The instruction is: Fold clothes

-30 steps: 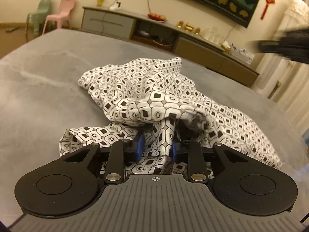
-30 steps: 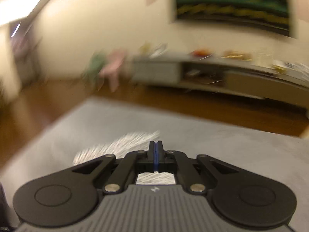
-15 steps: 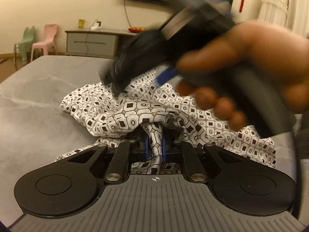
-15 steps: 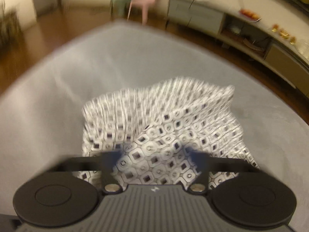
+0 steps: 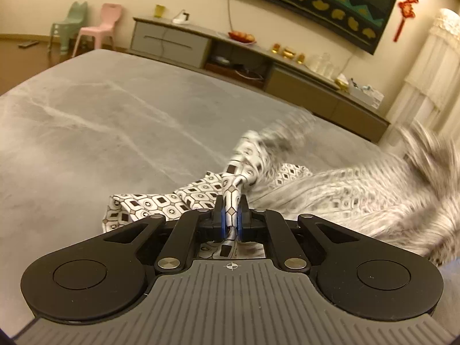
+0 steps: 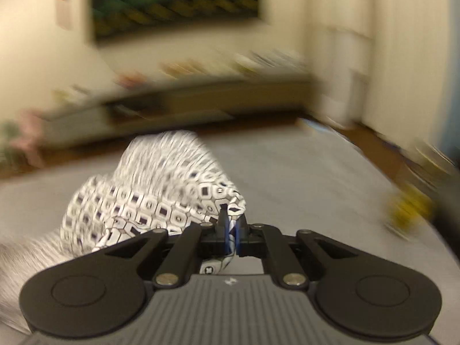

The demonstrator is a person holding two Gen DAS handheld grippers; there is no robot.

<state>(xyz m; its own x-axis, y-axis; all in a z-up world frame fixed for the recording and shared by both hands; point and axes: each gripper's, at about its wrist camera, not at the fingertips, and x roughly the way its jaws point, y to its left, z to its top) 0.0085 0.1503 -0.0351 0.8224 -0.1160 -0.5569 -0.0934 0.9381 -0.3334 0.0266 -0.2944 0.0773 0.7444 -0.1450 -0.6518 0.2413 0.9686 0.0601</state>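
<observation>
A white garment with a black geometric print (image 5: 161,202) lies on a grey bed (image 5: 86,120). My left gripper (image 5: 231,210) is shut on a bunched fold of the garment, which stretches off to the right in a motion blur. My right gripper (image 6: 231,224) is shut on another edge of the same garment (image 6: 149,201), which bulges up to the left of its fingers. The right wrist view is blurred by motion.
A long low TV cabinet (image 5: 258,66) with small items stands beyond the bed, with a dark screen (image 5: 310,3) on the wall above. A green chair (image 5: 70,26) and a pink chair (image 5: 99,28) stand at far left. A yellow blurred object (image 6: 408,210) lies at the bed's right.
My left gripper closed on the garment fold and held it. My right gripper opened, came down onto the garment, closed on its edge and pulled it away to the right, spreading the cloth.
</observation>
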